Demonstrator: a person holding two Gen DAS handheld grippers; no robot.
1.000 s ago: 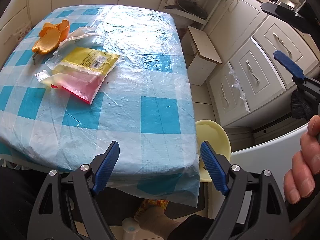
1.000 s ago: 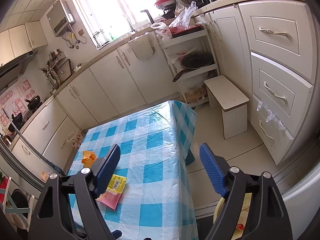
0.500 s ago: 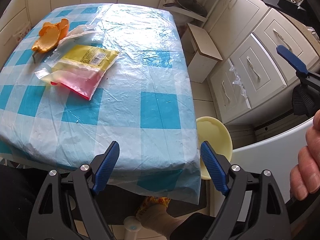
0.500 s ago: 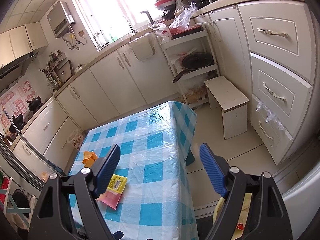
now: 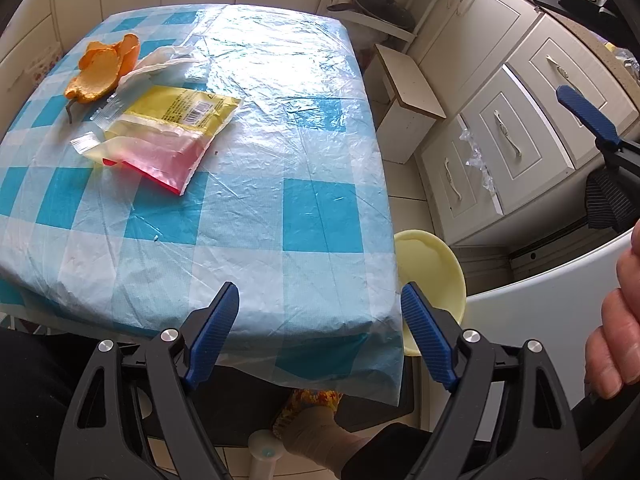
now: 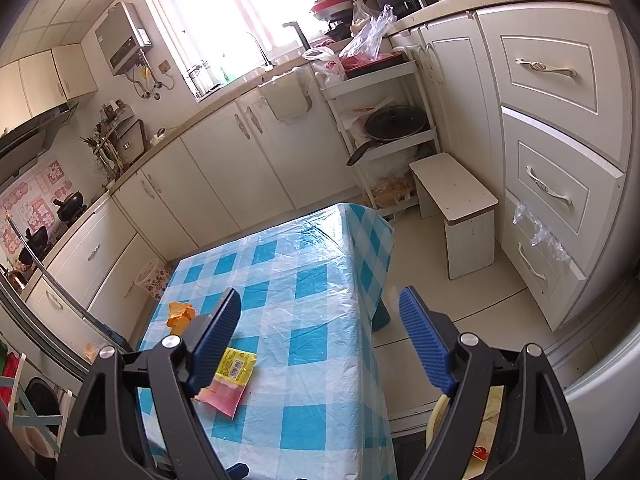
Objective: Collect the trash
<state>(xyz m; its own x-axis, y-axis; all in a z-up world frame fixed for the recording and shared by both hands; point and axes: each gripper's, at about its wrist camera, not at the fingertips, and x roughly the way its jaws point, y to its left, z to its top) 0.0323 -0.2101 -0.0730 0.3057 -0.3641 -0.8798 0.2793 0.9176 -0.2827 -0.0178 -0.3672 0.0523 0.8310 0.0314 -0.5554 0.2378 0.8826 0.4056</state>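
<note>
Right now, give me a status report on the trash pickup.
Left gripper and right gripper open, empty, above near table edge. Orange peel, yellow-pink wrapper, clear plastic on the tablecloth, untouched. Path clear.

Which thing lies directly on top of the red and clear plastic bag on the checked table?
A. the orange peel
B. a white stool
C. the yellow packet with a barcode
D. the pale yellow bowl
C: the yellow packet overlaps the upper part of the red and clear bag, while the orange peel lies apart, farther back on the table.
</note>
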